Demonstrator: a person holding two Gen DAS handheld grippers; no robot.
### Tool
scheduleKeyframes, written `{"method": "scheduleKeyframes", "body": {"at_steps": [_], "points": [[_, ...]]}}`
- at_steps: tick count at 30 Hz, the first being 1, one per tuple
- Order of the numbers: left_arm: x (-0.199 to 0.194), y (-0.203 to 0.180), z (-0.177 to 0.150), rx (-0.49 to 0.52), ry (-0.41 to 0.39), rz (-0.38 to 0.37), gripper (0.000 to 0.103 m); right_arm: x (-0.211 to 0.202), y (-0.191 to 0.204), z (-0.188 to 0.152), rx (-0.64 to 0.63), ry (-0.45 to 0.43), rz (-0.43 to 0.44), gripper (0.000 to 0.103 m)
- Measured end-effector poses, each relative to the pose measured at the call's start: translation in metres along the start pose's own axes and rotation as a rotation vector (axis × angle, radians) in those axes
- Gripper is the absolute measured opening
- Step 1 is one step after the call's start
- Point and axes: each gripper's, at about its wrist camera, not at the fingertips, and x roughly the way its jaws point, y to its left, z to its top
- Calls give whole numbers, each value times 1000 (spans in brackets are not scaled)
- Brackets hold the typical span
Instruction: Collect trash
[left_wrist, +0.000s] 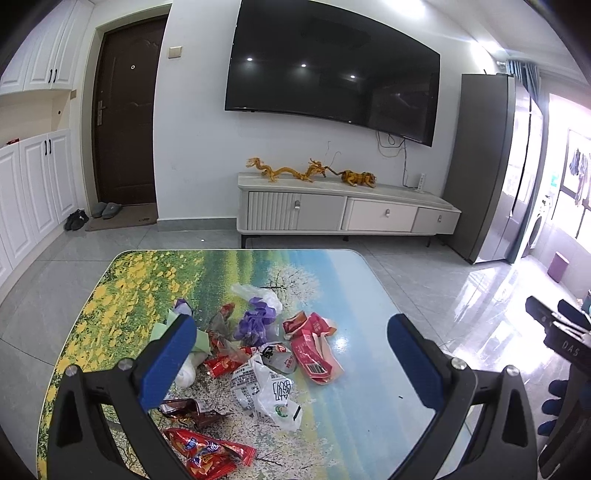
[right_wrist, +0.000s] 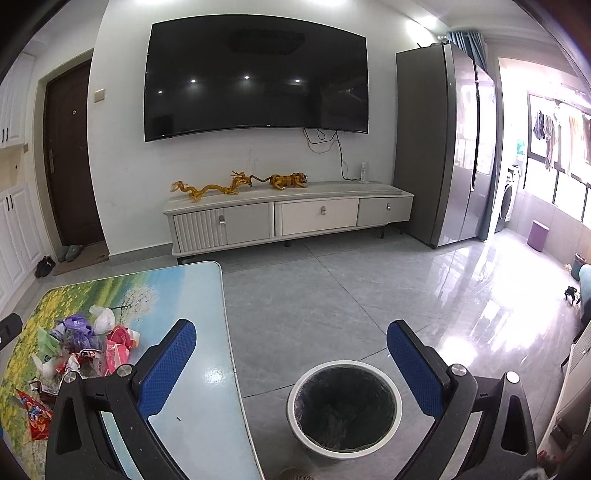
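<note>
On my left-hand camera, the left gripper (left_wrist: 291, 341) hangs above the low table with the printed meadow-and-sky top (left_wrist: 369, 295), its blue-padded jaws spread wide and holding nothing. Between and below them lies the scattered trash. Farthest left is a pale green sheet of paper (left_wrist: 159, 329), partly behind my left finger (left_wrist: 170, 356). Next comes a crumpled purple plastic bag (left_wrist: 255, 320) with a clear white bag (left_wrist: 255, 293) just behind it. In the middle sits a white printed plastic bag (left_wrist: 264, 391), touching a pink-red torn carton wrapper (left_wrist: 312, 349) on its right. Nearest me lie a dark brown foil wrapper (left_wrist: 188, 408) and a shiny red snack packet (left_wrist: 208, 452).

On my right-hand camera, the right gripper (right_wrist: 291, 341) also has its jaws spread apart and empty. It hovers past the table's right edge, over the grey tiled floor (right_wrist: 332, 295). The same heap of trash lies well off to its left. Directly below, between the fingers, stands a round white bin lined with a black bag (right_wrist: 344, 408), its mouth open upward. It sits on the floor just beside the table.
</note>
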Motion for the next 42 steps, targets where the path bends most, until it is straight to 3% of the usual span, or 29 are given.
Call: {"method": "scheduleKeyframes", "body": {"at_steps": [15,42], "points": [[-10,-5,-4,7,-5,-58,103,-2,41,1,-70,21,44,103],[-6,7,-13,-32,30,-32,103,-6,31,-6,-45,41,45,103]]}}
